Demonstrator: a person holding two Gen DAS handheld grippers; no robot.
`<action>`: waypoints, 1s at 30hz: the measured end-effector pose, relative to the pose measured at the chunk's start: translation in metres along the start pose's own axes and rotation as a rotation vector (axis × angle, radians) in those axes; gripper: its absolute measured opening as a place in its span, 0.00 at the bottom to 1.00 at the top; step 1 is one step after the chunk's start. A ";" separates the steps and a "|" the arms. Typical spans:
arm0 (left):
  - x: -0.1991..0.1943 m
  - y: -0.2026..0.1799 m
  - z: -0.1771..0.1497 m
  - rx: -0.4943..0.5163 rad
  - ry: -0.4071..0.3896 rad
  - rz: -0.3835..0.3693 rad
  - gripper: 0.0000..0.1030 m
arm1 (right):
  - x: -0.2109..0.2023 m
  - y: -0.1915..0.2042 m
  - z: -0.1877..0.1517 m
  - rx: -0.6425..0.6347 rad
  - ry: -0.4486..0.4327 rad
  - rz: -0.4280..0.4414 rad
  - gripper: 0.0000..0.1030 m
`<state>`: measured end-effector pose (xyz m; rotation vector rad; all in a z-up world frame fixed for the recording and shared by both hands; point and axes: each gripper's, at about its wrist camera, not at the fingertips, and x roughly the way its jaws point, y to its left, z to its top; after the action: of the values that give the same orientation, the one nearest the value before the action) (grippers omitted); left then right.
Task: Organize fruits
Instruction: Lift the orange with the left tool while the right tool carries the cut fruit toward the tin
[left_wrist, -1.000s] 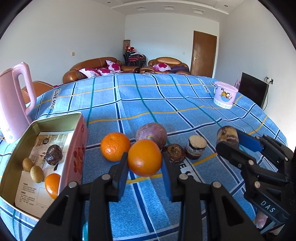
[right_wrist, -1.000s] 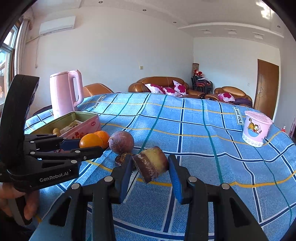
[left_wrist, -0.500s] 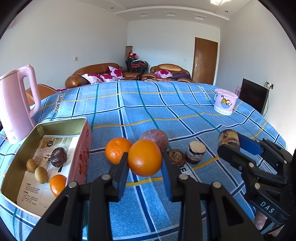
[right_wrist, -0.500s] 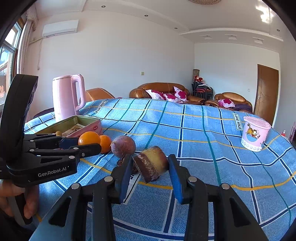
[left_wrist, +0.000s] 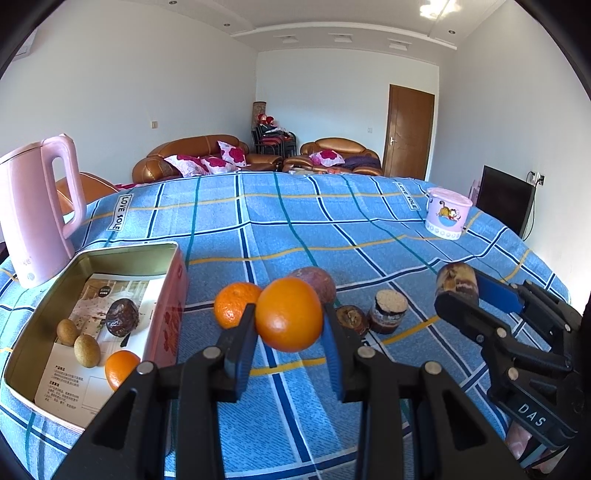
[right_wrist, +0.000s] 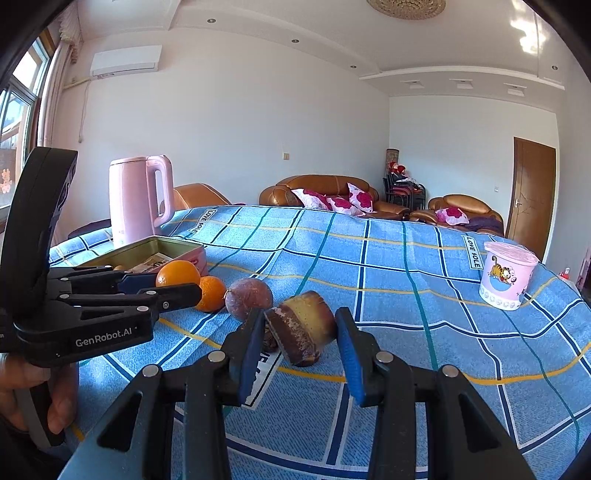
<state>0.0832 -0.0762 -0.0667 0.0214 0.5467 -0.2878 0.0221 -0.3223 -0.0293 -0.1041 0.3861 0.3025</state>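
Orange fruit (left_wrist: 288, 314) is sitting clamped in left tongs (left_wrist: 289, 345) above bench (left_wrist: 369, 236); right tongs (right_wrist: 300, 349) are gripping brown sugarcane chunk (right_wrist: 301, 332).

Both tools are built of matte black plastic links joined by round silver screws. The left gripper (left_wrist: 290, 354) is fitted with blue pads (left_wrist: 242, 360) on the inner faces of its fingers, and "GenRobot.AI" is printed in white on its side. The right gripper (right_wrist: 300, 354) is padded likewise and is marked "DAS". Bare skin of the left hand (right_wrist: 26, 402) is seen around a grey trigger.
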 end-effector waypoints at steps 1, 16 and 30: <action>-0.001 0.000 0.000 0.000 -0.004 0.000 0.34 | -0.001 0.000 0.000 -0.001 -0.003 0.000 0.40; -0.009 -0.001 -0.001 0.006 -0.046 0.006 0.34 | -0.008 0.003 -0.001 -0.014 -0.049 -0.002 0.40; -0.017 -0.002 -0.002 0.013 -0.093 0.004 0.34 | -0.013 0.004 -0.002 -0.021 -0.077 -0.004 0.40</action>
<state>0.0682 -0.0735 -0.0594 0.0218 0.4521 -0.2874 0.0091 -0.3226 -0.0260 -0.1139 0.3068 0.3060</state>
